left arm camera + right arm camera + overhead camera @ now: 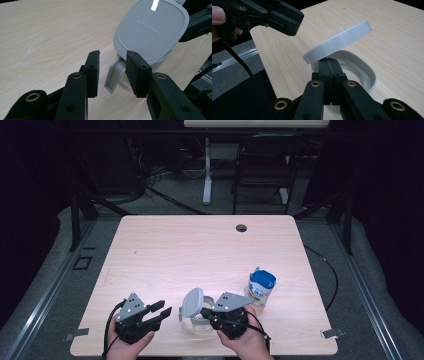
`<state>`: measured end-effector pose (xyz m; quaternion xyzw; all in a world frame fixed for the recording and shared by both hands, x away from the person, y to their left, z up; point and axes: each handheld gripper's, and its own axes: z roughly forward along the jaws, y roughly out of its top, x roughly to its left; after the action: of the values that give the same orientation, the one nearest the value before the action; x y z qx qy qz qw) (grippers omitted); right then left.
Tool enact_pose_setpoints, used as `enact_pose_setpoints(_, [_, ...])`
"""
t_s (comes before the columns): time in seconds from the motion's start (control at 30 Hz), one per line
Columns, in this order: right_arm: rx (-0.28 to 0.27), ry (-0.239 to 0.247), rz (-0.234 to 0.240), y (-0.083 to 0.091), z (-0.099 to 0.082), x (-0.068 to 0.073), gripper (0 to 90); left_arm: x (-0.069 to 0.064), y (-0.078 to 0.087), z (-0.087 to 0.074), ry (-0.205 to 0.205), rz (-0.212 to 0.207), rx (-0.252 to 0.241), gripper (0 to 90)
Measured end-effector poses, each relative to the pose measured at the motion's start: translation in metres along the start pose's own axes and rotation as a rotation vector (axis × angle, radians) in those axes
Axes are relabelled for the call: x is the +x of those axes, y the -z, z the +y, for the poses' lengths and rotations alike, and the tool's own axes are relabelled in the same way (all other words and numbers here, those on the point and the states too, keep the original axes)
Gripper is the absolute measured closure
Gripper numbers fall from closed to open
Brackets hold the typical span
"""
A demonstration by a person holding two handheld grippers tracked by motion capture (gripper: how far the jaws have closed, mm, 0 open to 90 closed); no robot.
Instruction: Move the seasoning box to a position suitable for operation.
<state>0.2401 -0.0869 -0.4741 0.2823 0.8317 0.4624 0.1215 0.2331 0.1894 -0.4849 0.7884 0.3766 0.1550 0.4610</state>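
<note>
A clear container with a grey lid tilted up stands near the table's front edge. My right gripper comes at it from the right. In the right gripper view its jaws are pressed together on the container's near rim, just under the raised lid. My left gripper hangs a little to the container's left, open. In the left gripper view its pads stand apart with a grey tab of the container beyond the gap, untouched, and the lid faces the camera.
A white bottle with a blue cap stands upright just right of the right hand. The wooden table has a cable hole at its far edge. A chair and a table leg stand beyond.
</note>
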Motion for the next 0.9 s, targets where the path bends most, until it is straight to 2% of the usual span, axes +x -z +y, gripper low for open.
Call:
enact_pose_setpoints(0.3, [-0.013,0.005,0.004,-0.002,0.002,0.003,90.0,0.001,0.000,-0.002,0.004,0.006,0.005,64.2])
enact_pose_setpoints(0.9, [0.002,0.032,0.030,-0.013,0.005,0.012,90.0,0.007,0.007,-0.007,0.027,0.026,0.004,64.4])
